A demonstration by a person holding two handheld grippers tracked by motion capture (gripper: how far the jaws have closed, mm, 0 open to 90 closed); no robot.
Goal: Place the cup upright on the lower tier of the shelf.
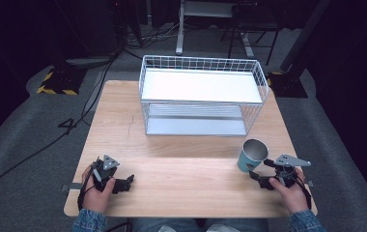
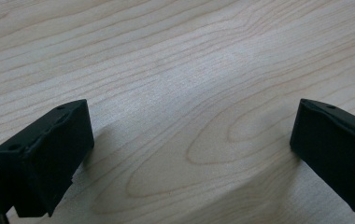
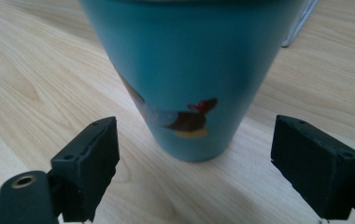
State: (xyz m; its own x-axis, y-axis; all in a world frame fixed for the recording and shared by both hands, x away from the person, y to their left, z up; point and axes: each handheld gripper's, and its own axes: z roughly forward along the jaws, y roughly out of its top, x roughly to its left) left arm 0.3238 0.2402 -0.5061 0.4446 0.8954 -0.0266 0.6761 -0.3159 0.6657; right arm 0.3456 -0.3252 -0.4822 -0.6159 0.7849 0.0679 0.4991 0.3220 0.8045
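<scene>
Dark floor and trailing cables surround the wooden table (image 1: 181, 183), where a teal cup (image 1: 252, 155) stands upright near the right edge, just ahead of the right gripper (image 1: 260, 170), whose jaws are spread wide and empty. Closing off-centre on the tapered wall could tip it or push it. The left gripper (image 1: 126, 182), likewise released, rests near the front-left corner, and the white wire rack (image 1: 202, 94) at the far edge stands clear of both.

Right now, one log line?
left tongs: open, over bare table | right tongs: open, facing cup | rack: empty
</scene>
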